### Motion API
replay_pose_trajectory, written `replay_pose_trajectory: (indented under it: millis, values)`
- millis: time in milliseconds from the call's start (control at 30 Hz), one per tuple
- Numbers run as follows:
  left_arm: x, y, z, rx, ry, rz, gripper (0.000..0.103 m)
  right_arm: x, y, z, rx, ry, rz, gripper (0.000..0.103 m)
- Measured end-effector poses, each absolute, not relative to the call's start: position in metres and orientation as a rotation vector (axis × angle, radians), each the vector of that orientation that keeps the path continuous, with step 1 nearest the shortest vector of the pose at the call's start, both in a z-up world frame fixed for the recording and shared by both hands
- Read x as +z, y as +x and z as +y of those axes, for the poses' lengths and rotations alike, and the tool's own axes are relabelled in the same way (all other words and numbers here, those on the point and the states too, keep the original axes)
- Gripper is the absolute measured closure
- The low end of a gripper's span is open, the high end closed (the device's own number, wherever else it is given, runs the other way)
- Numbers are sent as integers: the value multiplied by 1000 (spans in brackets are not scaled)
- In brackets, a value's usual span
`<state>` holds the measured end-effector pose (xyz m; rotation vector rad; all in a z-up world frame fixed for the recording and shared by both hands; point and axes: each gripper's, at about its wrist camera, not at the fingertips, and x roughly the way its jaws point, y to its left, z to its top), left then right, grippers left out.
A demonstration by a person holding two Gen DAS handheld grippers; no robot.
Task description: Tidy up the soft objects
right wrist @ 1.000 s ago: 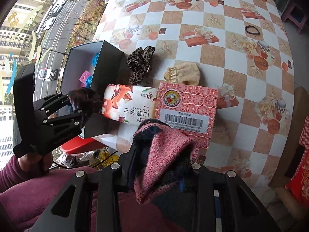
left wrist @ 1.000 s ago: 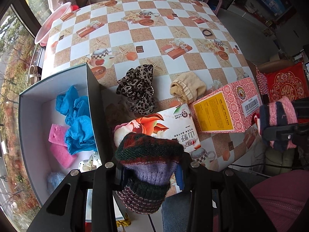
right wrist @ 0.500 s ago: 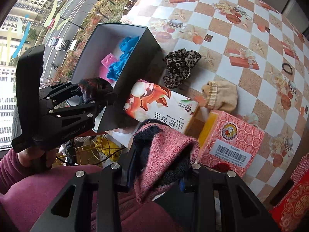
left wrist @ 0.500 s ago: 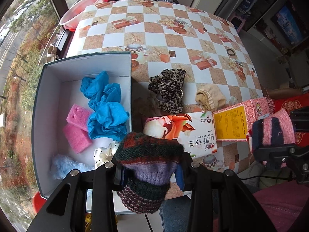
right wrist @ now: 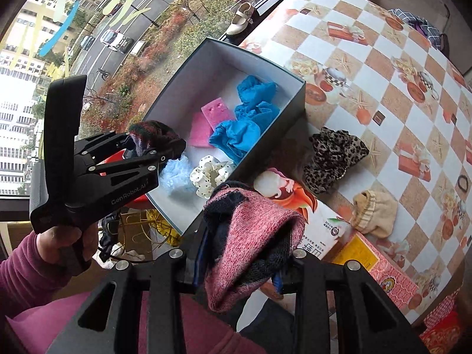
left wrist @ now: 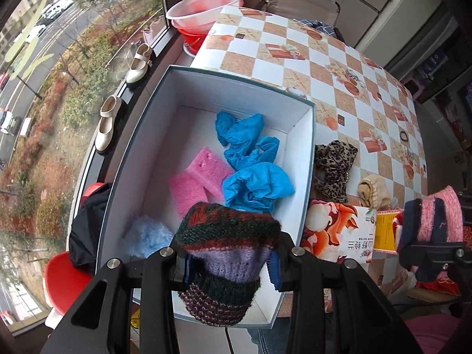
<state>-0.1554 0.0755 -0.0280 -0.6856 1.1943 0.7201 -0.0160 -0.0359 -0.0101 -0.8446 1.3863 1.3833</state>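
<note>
1. Far left, through the window, I see two cream shoes (left wrist: 110,122) on the sill and a red stool (left wrist: 63,280) below the table edge.
2. My left gripper (left wrist: 227,268) is clamped on a striped knit sock (left wrist: 224,253) in green, red and purple; from the right wrist view the gripper (right wrist: 159,147) hangs above the near left corner of the box.
3. The box (left wrist: 206,79) sits open at the table's left edge. Inside I see blue shoe covers (left wrist: 253,171), pink sponges (left wrist: 197,183), a pale blue fluffy piece (left wrist: 147,236) and, in the right wrist view, a white dotted scrunchie (right wrist: 211,174).
4. Just right of the box, a leopard scrunchie (left wrist: 334,165) lies on the checked tablecloth (left wrist: 324,59).
5. Nearer me, a printed carton (left wrist: 339,230) lies touching the box's right wall.
6. A beige sock (left wrist: 373,191) lies right of the leopard scrunchie, beyond the carton.
7. A pink carton (right wrist: 389,274) with a yellow side sits right of the printed one.
8. My right gripper (right wrist: 244,262) is closed on a pink-and-navy sock (right wrist: 253,236), held above the near table edge and the printed carton.
9. My sleeve (right wrist: 26,268) shows behind the left gripper's handle.
</note>
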Motion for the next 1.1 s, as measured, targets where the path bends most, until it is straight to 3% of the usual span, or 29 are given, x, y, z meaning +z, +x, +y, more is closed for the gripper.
replay_pose_trajectory:
  millis: [1100]
  values:
    - [-49,-188,89,803,-787,1191,61,-21,-58,42,1457,-907,1360,68]
